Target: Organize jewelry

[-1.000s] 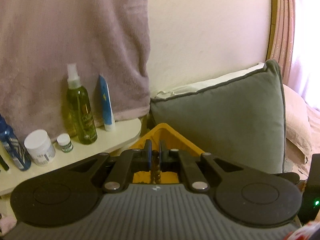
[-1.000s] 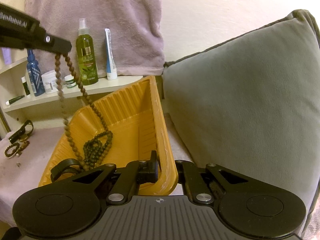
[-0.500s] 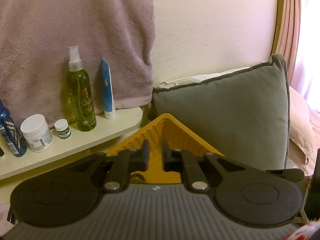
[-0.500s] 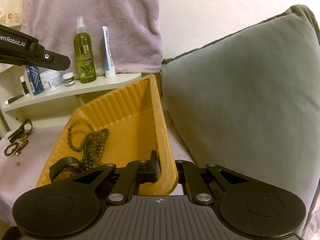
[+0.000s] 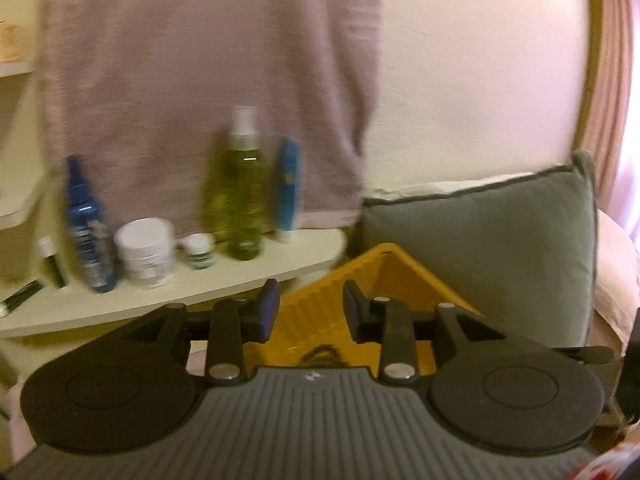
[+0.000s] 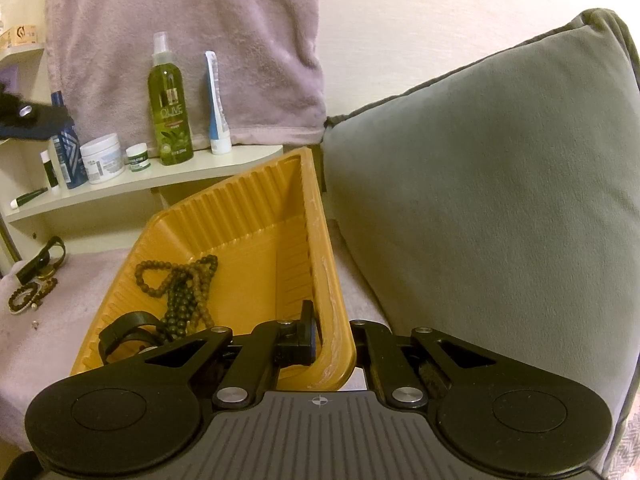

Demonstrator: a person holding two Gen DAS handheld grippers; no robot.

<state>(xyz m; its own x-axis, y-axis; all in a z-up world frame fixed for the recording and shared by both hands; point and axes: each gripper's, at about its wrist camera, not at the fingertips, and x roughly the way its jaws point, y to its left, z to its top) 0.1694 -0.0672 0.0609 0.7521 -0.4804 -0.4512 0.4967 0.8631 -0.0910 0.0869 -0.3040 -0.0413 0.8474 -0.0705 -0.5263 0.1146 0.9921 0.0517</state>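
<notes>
My right gripper (image 6: pixel 334 340) is shut on the near right rim of the yellow ribbed tray (image 6: pixel 240 196), which lies on the bedding. In the tray lie a brown bead necklace (image 6: pixel 180 284) and a black strap (image 6: pixel 124 328). My left gripper (image 5: pixel 310 312) hovers above the tray (image 5: pixel 384 276); its jaws are opening with nothing between them, and the beads (image 5: pixel 320 354) show just below. In the right wrist view one of its fingers (image 6: pixel 40 120) is a dark blur at the left edge. A bead bracelet (image 6: pixel 26 294) and another black strap (image 6: pixel 44 254) lie on the bedding left of the tray.
A green pillow (image 6: pixel 480 200) stands right beside the tray. Behind it a cream shelf (image 6: pixel 168 176) carries an olive spray bottle (image 6: pixel 168 108), a blue tube (image 6: pixel 216 108), white jars and a blue bottle. A mauve towel (image 6: pixel 192 32) hangs on the wall.
The left gripper let go of the bead necklace, which dropped into the tray. Its jaws have spread and it has swung away to the left. The right gripper has kept still.
</notes>
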